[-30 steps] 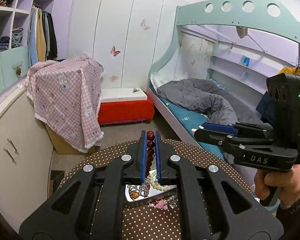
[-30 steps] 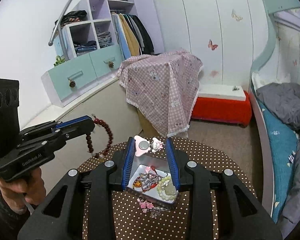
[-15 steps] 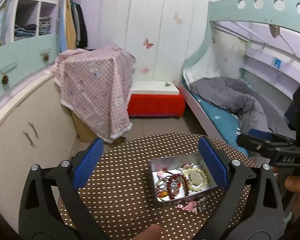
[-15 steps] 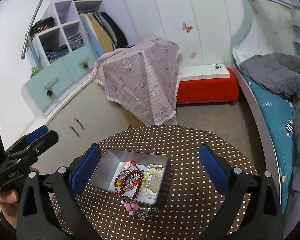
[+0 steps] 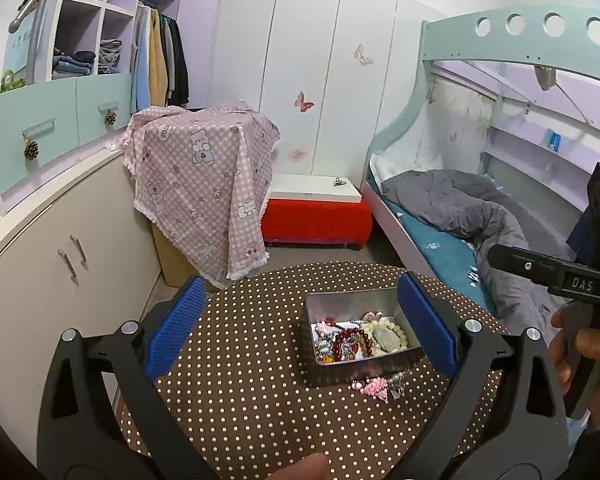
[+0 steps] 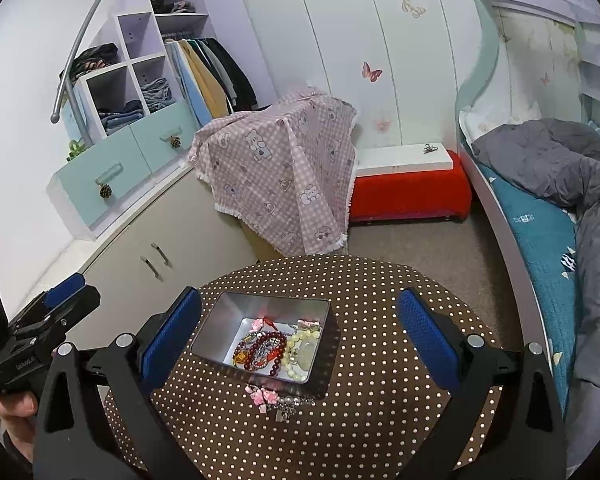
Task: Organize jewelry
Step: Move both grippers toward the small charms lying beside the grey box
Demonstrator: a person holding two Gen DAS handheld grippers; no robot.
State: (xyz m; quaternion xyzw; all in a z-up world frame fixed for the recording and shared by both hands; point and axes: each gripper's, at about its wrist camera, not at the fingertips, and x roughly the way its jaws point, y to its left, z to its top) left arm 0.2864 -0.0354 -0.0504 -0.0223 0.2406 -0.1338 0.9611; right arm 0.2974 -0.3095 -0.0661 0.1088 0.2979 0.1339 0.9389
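A silver metal tin [image 5: 342, 306] [image 6: 224, 316] sits on a round brown dotted table [image 5: 240, 392] [image 6: 380, 400]. It holds a dark red bead bracelet [image 5: 350, 338] [image 6: 272, 342], a pale bead bracelet [image 5: 388, 336] [image 6: 304, 354] and other pieces. A pink charm piece [image 5: 374, 387] [image 6: 266, 397] lies on the table just in front of the tin. My left gripper [image 5: 302, 330] is open and empty above the table. My right gripper [image 6: 298, 338] is open and empty, hovering over the tin.
A cream cabinet [image 5: 40, 264] stands left of the table. A box under a pink checked cloth [image 5: 204, 176] and a red bench [image 5: 316, 220] stand behind. A bunk bed with grey bedding [image 5: 460, 208] is on the right.
One second ago my left gripper held the red bead bracelet and my right held a pink charm. Both opened, the pieces now lie in the tin, and both grippers pulled back.
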